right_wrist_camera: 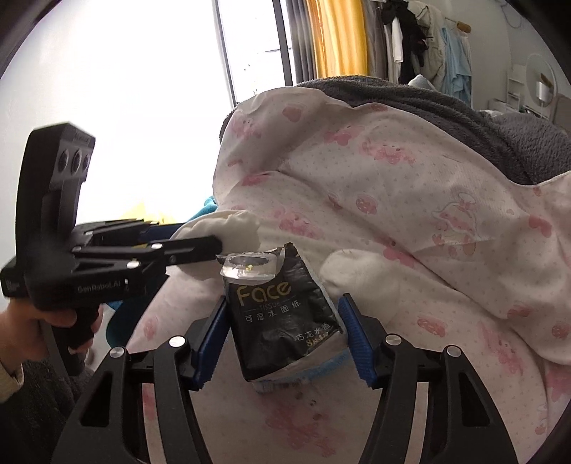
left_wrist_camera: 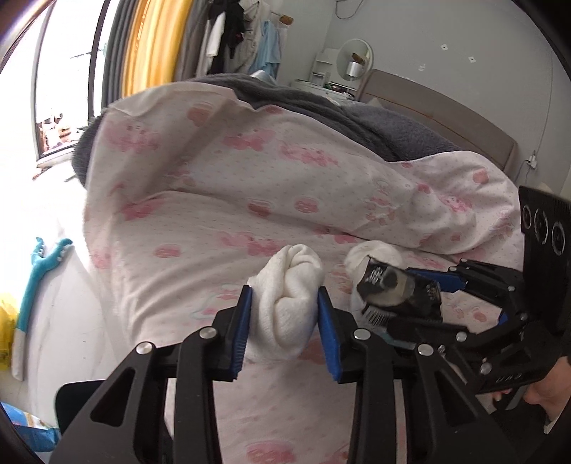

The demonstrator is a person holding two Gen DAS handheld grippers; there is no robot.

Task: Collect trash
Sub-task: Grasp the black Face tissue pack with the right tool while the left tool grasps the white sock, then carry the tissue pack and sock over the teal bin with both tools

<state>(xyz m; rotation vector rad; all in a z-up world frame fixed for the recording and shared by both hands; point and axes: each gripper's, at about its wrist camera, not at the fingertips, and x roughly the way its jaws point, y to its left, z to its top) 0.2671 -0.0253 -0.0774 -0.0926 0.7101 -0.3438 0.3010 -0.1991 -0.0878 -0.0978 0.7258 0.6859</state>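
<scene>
My left gripper (left_wrist_camera: 284,296) is shut on a rolled white sock (left_wrist_camera: 291,296) above the pink-patterned bed sheet (left_wrist_camera: 200,221); it also shows in the right wrist view (right_wrist_camera: 214,246), with the sock (right_wrist_camera: 239,228) at its tips. My right gripper (right_wrist_camera: 282,314) is shut on a black "Face" tissue pack (right_wrist_camera: 282,314) with its clear flap torn open; the pack shows in the left wrist view (left_wrist_camera: 396,285) too. A second white sock (right_wrist_camera: 357,278) lies on the bed just behind the pack.
A rumpled pink-and-white duvet (right_wrist_camera: 374,178) over a grey blanket (right_wrist_camera: 464,117) rises behind. A blue back-scratcher (left_wrist_camera: 39,267) and yellow bag (left_wrist_camera: 7,314) lie on the floor at left. A headboard (left_wrist_camera: 446,117) and hanging clothes (left_wrist_camera: 235,32) stand far back.
</scene>
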